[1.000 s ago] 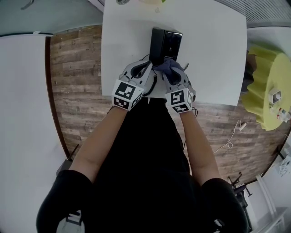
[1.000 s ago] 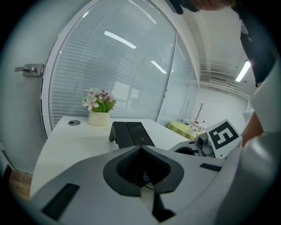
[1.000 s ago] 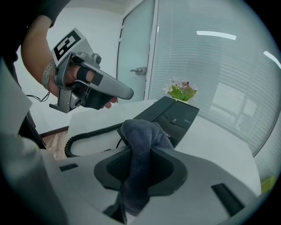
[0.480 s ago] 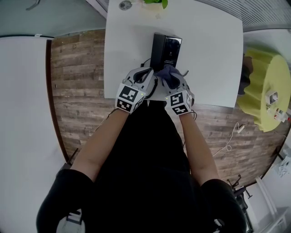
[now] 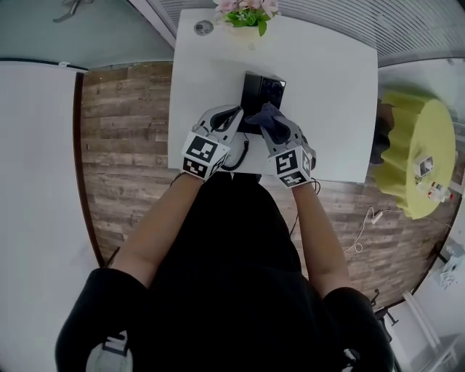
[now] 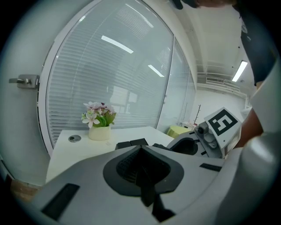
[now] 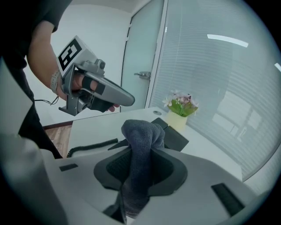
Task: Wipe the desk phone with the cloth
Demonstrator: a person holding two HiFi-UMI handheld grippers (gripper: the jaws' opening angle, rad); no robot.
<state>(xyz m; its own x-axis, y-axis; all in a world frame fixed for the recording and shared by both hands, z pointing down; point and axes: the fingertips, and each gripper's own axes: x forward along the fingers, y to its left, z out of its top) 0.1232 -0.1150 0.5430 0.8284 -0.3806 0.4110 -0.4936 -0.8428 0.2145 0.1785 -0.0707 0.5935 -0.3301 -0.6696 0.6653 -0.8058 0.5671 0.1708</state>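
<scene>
Right gripper point(image 7: 139, 173) fingers clamping grey cloth point(image 7: 142, 132), bunched end sticking forward as wiping pad. Desk phone point(image 5: 263, 91) sitting on counter point(image 5: 330, 94), central, toward near edge, just ahead of cloth. Left gripper point(image 6: 142, 176) fingers closed, empty, hovering alongside, probably readying to steady phone.

The right gripper point(image 5: 270, 125) with its cloth point(image 5: 261, 115) and the left gripper point(image 5: 233, 113) have advanced farther along the desk phone point(image 5: 265, 89).

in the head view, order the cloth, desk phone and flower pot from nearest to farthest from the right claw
1. cloth, clamped in the right claw itself.
2. desk phone, just beyond the cloth.
3. flower pot, at the far edge of the table.
</scene>
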